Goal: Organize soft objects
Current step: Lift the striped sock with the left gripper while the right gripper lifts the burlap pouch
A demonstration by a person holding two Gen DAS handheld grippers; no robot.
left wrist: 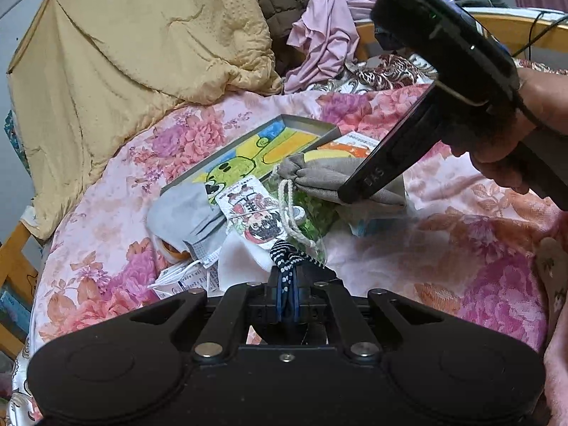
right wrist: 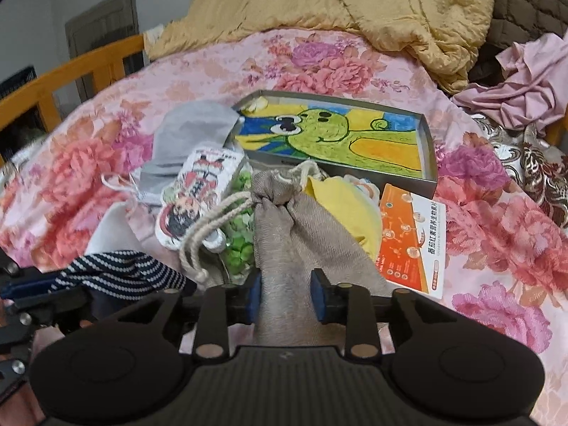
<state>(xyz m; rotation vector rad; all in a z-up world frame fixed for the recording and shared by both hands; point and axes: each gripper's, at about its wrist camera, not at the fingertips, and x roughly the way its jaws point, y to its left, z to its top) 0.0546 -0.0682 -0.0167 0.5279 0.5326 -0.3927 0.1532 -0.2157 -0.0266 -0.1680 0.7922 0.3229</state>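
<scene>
My left gripper (left wrist: pixel 287 296) is shut on a navy-and-white striped cloth (left wrist: pixel 284 259), which also shows in the right wrist view (right wrist: pixel 117 271). My right gripper (right wrist: pixel 285 296) straddles the bottom of a grey drawstring pouch (right wrist: pixel 284 220) with its blue pads touching the pouch's sides. The right gripper also shows in the left wrist view (left wrist: pixel 355 195), down on the pouch (left wrist: pixel 316 177). A grey face mask (right wrist: pixel 191 135), a printed cartoon sachet (right wrist: pixel 193 195), a bag of green bits (right wrist: pixel 241 241) and a yellow cloth (right wrist: pixel 340 206) lie around it.
An open shallow box with a green cartoon drawing (right wrist: pixel 427 149) lies on the pink floral bedspread (right wrist: pixel 497 248). An orange leaflet (right wrist: pixel 413 241) lies beside the pouch. A tan quilt (left wrist: pixel 124 71) and pink clothes (left wrist: pixel 330 32) are heaped behind. A wooden bed rail (right wrist: pixel 71 67) runs at left.
</scene>
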